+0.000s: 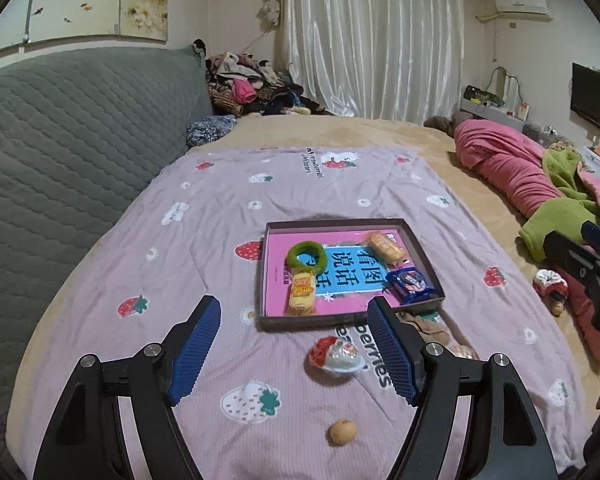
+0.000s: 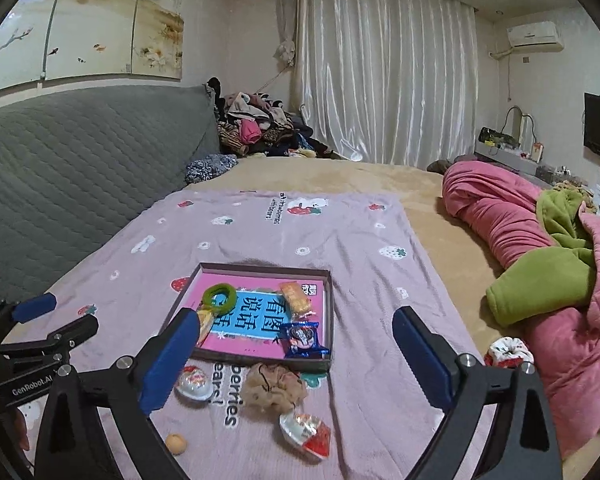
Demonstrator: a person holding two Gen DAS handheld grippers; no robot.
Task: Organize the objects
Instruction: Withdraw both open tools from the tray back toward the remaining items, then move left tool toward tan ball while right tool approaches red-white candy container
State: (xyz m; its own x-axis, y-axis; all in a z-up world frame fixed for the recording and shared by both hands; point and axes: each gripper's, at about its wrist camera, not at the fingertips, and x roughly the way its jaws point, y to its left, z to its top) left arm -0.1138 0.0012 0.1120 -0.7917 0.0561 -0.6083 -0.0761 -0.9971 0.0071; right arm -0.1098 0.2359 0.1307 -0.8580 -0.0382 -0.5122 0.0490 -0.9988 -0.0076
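Note:
A shallow brown box [image 1: 342, 322] [image 2: 260, 360] with a pink book in its bottom lies on the pink strawberry blanket. It holds a green scrunchie [image 1: 306, 256] [image 2: 219, 296], two yellow snack packs [image 1: 300, 293] [image 1: 386, 247] and a blue cookie pack [image 1: 411, 285] [image 2: 303, 338]. In front of it lie a red-white jelly cup [image 1: 336, 354] [image 2: 194, 382], a small orange ball [image 1: 343, 432] [image 2: 176, 443], a beige scrunchie [image 2: 274, 386] and a second jelly cup [image 2: 306, 434]. My left gripper [image 1: 294, 354] is open above the first cup. My right gripper [image 2: 296, 362] is open above the beige scrunchie.
A grey quilted headboard [image 1: 80, 140] runs along the left. Rolled pink and green bedding [image 2: 540, 248] lies on the right. A red-white scrunchie [image 2: 508, 352] [image 1: 550, 284] rests by it. Clothes are piled at the far corner [image 1: 252, 88].

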